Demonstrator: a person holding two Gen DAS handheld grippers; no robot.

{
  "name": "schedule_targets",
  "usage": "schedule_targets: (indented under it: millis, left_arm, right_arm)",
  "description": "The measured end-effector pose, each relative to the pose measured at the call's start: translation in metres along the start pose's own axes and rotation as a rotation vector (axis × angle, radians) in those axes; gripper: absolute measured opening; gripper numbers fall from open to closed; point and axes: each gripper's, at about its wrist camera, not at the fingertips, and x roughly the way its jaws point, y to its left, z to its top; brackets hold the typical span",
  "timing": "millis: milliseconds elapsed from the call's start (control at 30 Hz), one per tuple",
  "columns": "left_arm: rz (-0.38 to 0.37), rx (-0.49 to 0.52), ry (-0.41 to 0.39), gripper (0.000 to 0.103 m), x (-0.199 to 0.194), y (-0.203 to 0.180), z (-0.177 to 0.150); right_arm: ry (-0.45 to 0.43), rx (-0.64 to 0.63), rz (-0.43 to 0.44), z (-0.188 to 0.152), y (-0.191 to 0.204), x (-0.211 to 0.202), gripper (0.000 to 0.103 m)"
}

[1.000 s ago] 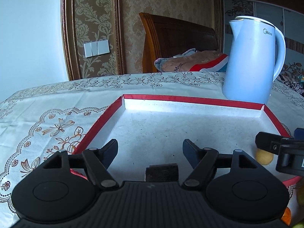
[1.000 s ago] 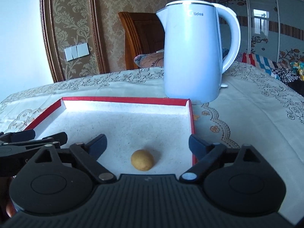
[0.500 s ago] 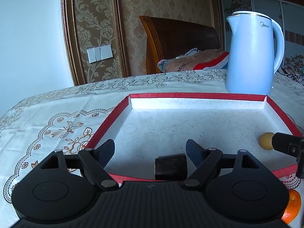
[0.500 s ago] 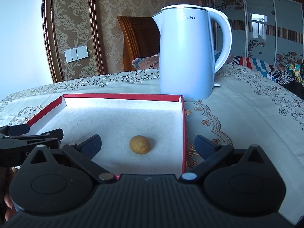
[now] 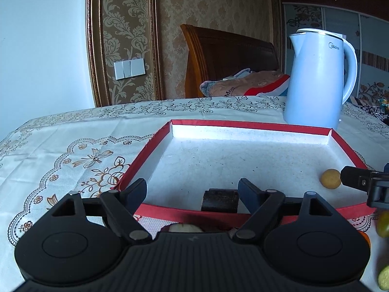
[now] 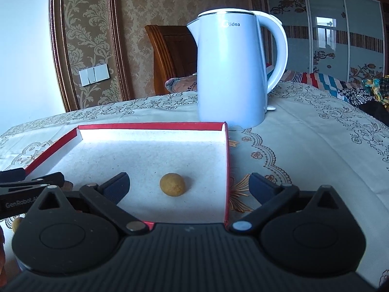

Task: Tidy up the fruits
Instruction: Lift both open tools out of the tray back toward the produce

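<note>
Nearest the left camera, the left gripper (image 5: pixel 192 191) hangs with its jaws spread wide and nothing between them, poised over the near red rim of the tray (image 5: pixel 255 124). Just under its body a pale slice of fruit (image 5: pixel 186 228) peeks out on the tablecloth (image 5: pixel 73 150), outside the tray, too hidden to name. Over on the right, the right gripper (image 6: pixel 188 186) is just as wide and just as empty, hovering at the tray's near right corner. Loose green pieces (image 5: pixel 384 223) and a sliver of orange (image 5: pixel 365 238) wait on the cloth at the far right edge of the left view, not yet in. Step inside the tray now: a dark brown block (image 5: pixel 220 200) sits against the near wall, and the small round yellow fruit (image 6: pixel 172 184) rests on the white floor near the right wall, well apart from the block. So by my read two items are home and more are waiting. The danger? That round fruit could roll if a fingertip clips it, and the low tray might skid on the cloth if a jaw catches its rim. Beyond the far rim stands the pale blue kettle (image 6: pixel 231 73), close enough that a wide swing could knock it.
</note>
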Motion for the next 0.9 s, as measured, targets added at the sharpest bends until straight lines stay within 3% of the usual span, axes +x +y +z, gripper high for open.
schedule_targets:
  millis: [533, 900]
  left_arm:
    - [0.002, -0.119, -0.006, 0.083, -0.034, 0.038, -0.015]
    - [-0.02, -0.109, 0.039, 0.083, -0.055, 0.055, -0.037]
  right_arm:
    - [-0.039, 0.014, 0.015, -0.006, -0.006, -0.017, 0.103]
    - [-0.051, 0.015, 0.009, -0.009, -0.007, -0.024, 0.103]
